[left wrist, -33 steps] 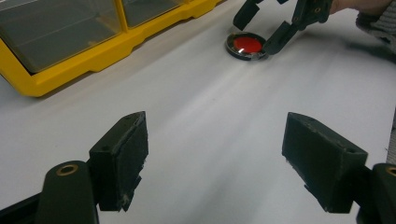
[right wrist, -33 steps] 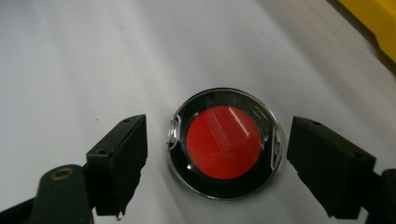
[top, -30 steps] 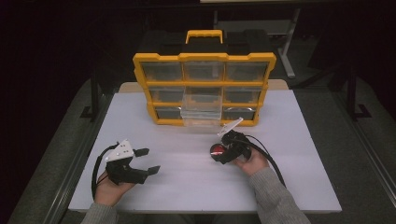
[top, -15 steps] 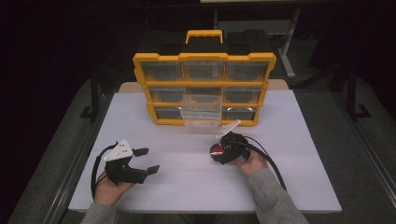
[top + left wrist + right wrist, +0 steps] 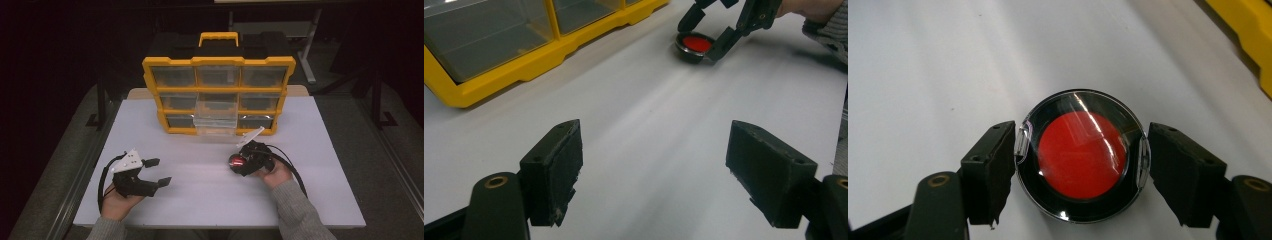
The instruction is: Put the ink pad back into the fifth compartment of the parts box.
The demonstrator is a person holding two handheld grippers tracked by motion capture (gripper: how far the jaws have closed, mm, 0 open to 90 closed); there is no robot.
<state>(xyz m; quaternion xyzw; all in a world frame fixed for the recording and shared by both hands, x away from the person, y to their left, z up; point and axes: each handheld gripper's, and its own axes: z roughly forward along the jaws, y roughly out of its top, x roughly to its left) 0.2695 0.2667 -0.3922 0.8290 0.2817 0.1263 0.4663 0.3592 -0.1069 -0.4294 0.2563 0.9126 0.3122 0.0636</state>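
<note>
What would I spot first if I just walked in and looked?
Likely the yellow organizer standing at the far side of the white table, one clear drawer at its bottom middle pulled out a bit. Next, the round compact with a red middle, lying flat on the table between the jaws of the right gripper. The left gripper hangs open over bare table, nearer the person.

Overhead view; two table-level claw close-ups
</note>
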